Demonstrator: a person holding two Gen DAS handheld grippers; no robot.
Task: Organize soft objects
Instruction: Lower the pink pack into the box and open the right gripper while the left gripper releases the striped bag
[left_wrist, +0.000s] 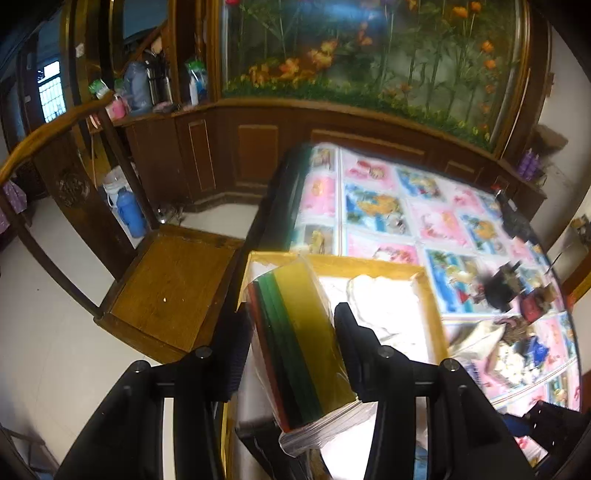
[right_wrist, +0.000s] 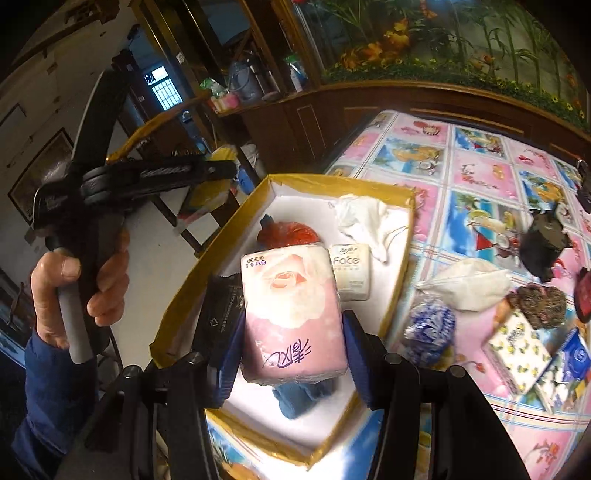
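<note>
In the left wrist view, we see a wooden chair (left_wrist: 173, 291) at the left, beside the table. The left gripper (left_wrist: 291, 328) holds a clear-wrapped pack of green and yellow sheets (left_wrist: 303, 347) clamped between its two black fingers; the pack hangs over the left part of the yellow-rimmed box (left_wrist: 430, 291). To the right, the patterned tablecloth (left_wrist: 406, 206) carries scattered items, too blurred for us to name.

In the right wrist view, we see the person's left hand (right_wrist: 74, 291) at far left, gripping its tool's handle. The right gripper (right_wrist: 291, 339) is closed on a pink rose-print tissue pack (right_wrist: 291, 310), blue pads pressing both sides, above the box interior. Behind it lie a "Face" tissue pack (right_wrist: 351, 271), a red bag (right_wrist: 286, 236) and a crumpled white cloth (right_wrist: 364, 219). A blue-patterned bundle (right_wrist: 428, 330) and a white mask (right_wrist: 469, 284) lie on the tablecloth, right of the box.
</note>
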